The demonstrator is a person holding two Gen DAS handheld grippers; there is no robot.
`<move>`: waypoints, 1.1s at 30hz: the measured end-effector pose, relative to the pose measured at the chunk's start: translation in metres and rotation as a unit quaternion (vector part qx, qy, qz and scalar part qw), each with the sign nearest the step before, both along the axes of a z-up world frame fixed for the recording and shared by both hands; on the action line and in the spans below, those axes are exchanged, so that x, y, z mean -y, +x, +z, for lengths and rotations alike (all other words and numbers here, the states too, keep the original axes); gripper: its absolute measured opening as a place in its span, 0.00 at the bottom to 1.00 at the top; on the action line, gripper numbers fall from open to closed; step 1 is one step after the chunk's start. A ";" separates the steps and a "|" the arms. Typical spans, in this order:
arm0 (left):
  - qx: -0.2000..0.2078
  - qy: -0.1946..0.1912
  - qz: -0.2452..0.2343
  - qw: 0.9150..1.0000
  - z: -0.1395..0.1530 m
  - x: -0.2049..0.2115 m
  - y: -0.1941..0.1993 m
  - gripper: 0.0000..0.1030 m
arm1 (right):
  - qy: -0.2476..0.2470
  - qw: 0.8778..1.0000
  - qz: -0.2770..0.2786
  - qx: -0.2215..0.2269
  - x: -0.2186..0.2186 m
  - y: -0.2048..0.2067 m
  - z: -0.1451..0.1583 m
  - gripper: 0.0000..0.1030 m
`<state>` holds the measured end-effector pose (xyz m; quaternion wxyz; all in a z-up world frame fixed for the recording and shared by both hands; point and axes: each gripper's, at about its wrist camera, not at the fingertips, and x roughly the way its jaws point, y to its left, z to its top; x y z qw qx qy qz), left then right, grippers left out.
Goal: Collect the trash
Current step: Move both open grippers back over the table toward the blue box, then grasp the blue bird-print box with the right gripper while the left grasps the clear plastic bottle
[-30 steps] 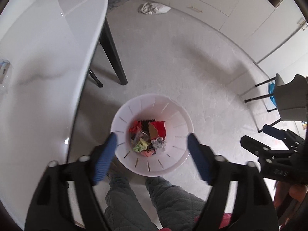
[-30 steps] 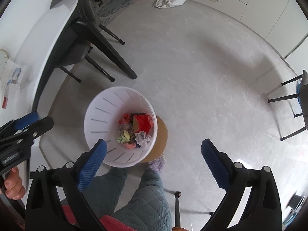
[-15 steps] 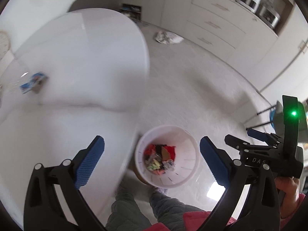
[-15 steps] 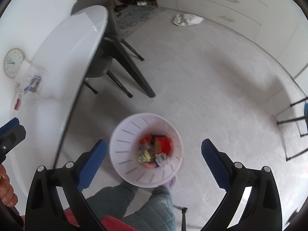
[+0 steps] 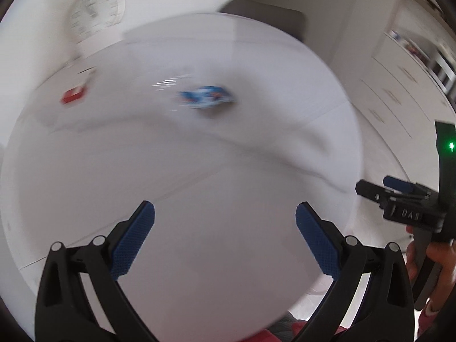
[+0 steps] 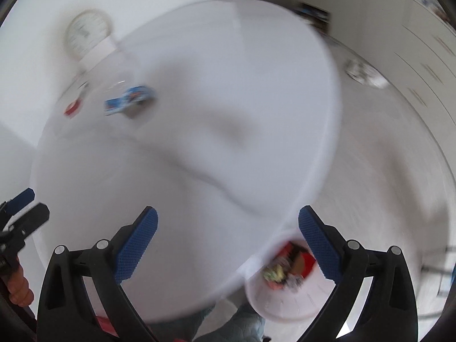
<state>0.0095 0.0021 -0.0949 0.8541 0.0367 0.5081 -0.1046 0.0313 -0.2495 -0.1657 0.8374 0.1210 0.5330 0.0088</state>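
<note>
Fingers on the left gripper are sitting spread wide apart with nothing between them, just hanging over the white worktop. Same deal on the right gripper: its blue fingers are standing fully released and gripping nothing.

Both views are showing a blurry blue-and-white wrapper lying on the worktop well ahead of the fingers, plus a small red scrap further to the left of it, and a round white clock leaning at the far edge against the wall. Everything's smeared, so I can't tell what the wrapper really is.

Only the right wrist view is catching the white trash bin, sitting on the floor below the worktop edge, just beside the right-hand finger, with colourful crumpled trash inside. It's also showing a crumpled white thing lying on the floor far off, near the cabinets.

Only the left wrist view is showing the other gripper's green light glowing, with a hand wrapped around its handle.
</note>
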 end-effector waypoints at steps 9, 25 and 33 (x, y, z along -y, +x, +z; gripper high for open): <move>-0.007 0.004 0.070 0.997 -0.011 -0.098 0.049 0.92 | 0.085 0.994 -0.061 -0.019 -0.090 0.124 -0.002 0.96; 0.009 -0.005 0.065 0.998 -0.032 -0.160 0.117 0.92 | 0.068 0.958 -0.256 -0.112 -0.123 0.217 -0.057 0.73; 0.049 0.006 -0.028 0.998 -0.027 -0.152 0.135 0.92 | 0.066 0.967 -0.226 -0.101 -0.123 0.219 -0.058 0.56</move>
